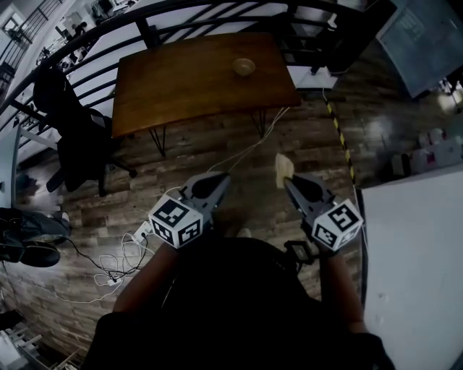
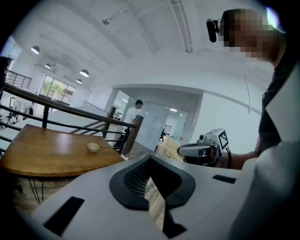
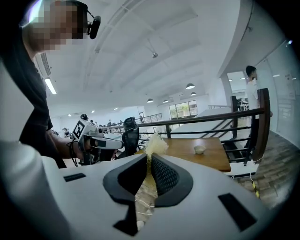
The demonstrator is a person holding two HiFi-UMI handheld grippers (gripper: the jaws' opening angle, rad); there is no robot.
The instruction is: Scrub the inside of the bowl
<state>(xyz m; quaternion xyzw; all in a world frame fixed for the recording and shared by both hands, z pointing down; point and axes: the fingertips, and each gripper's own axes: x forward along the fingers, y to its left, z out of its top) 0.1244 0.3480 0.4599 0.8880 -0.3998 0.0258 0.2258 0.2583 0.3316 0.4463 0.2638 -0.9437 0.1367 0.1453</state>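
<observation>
Ahead, the bowl (image 1: pixel 244 66) sat upright on the wooden worktop (image 1: pixel 181 90), right of its middle and toward the far edge. It was small and pale, too far off to see inside. No hand-held gripper was anywhere near it.

The scrub pad (image 1: pixel 283 170), pale yellow and fibrous, was pinched in the right hand-held gripper (image 1: pixel 291 182). The jaws were closed tight on it, w/ a ragged tuft sticking out past the tips. The left hand-held gripper (image 1: pixel 221 179) had its jaws pressed together w/ nothing between them. Both were held side by side, a gap between them, over the plank floor (image 1: pixel 217 144). They pointed toward the worktop but were well apart from it, marker cubes facing up at the head cam.

A black chair (image 1: pixel 72 123) stood just left of the worktop. A dark railing (image 1: pixel 181 9) curved behind the worktop's far side. White cables (image 1: pixel 108 269) lay tangled on the floor at lower left, and another cable ran off toward the worktop's legs. A strip of yellow-black tape (image 1: pixel 340 137) crossed the floor on the right, next to a white surface (image 1: pixel 416 274) at the frame edge. In the left gripper view, a person (image 2: pixel 133 112) in a white top stood beyond the railing, far back.
</observation>
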